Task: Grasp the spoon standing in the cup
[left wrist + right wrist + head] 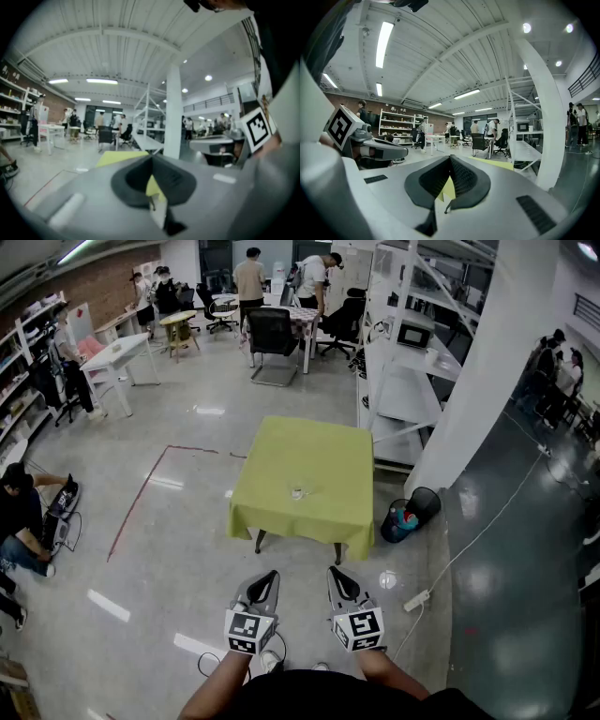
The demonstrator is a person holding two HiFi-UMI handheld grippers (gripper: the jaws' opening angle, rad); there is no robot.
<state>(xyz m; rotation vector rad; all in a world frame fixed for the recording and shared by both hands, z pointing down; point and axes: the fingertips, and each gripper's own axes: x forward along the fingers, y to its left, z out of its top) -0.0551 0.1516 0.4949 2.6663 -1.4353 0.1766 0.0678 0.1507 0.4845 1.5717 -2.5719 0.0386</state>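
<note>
A small clear cup [298, 492] stands near the front middle of a table with a yellow-green cloth [281, 451]; the spoon in it is too small to make out. My left gripper [270, 576] and right gripper [335, 572] hang side by side over the floor, well short of the table's front edge. Both are shut with nothing between the jaws. In the left gripper view the left gripper [151, 161] points at the yellow table [117, 158]. In the right gripper view the right gripper [450, 160] does the same, with the table [499, 163] ahead.
Two black bins [408, 515] stand at the table's right front corner, beside a white pillar [487, 362] and white shelving [405, 381]. A power strip [415, 600] and its cable lie on the floor to my right. A person [19, 517] sits at far left; others stand at the back.
</note>
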